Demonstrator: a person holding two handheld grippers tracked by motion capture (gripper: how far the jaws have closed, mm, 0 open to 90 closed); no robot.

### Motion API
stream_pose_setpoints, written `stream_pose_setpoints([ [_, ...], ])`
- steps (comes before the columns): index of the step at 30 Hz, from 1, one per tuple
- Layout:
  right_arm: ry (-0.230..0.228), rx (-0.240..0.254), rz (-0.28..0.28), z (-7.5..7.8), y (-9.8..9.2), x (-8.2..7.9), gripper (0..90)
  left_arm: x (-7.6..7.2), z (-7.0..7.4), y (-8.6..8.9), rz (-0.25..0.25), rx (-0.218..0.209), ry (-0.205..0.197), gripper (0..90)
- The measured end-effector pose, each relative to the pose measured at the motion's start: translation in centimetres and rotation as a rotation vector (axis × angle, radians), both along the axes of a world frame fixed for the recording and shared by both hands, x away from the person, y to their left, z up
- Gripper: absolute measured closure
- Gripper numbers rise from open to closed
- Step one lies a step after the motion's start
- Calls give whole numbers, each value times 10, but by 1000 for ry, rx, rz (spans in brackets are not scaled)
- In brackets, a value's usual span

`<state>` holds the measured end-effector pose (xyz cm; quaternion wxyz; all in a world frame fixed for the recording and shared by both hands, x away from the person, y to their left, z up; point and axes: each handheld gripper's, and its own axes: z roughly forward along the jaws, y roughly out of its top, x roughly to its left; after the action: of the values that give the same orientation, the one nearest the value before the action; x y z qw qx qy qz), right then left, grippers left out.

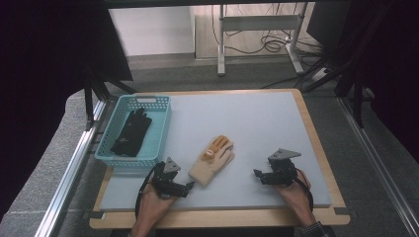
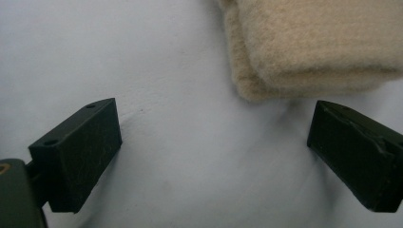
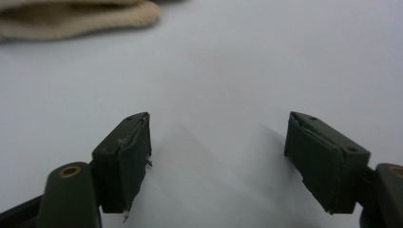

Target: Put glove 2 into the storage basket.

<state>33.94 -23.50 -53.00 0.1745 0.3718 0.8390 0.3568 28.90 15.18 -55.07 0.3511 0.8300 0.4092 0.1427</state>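
A cream knitted glove (image 1: 213, 160) with orange fingertips lies flat near the middle of the grey table mat (image 1: 257, 128), cuff toward me. My left gripper (image 1: 187, 188) rests low at the cuff's left, jaws wide apart with nothing between them; in the left gripper view the cuff (image 2: 313, 42) lies just beyond the jaws of the left gripper (image 2: 214, 147). My right gripper (image 1: 259, 176) stands open to the glove's right, well apart from it. The right gripper view has the right gripper (image 3: 218, 156) with bare mat between its jaws and the glove (image 3: 76, 19) at the top left.
A turquoise plastic basket (image 1: 160, 129) stands at the mat's left edge with a black glove (image 1: 131, 132) inside it. The wooden table edge (image 1: 316, 143) frames the mat. Beyond the table are a desk frame and cables on the floor.
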Motion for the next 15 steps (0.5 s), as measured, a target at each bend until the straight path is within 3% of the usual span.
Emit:
stream_pose_setpoints([
  [15,-14,-14,15,-2,-2,0,203,0,1,1,-7,5,1,44],
])
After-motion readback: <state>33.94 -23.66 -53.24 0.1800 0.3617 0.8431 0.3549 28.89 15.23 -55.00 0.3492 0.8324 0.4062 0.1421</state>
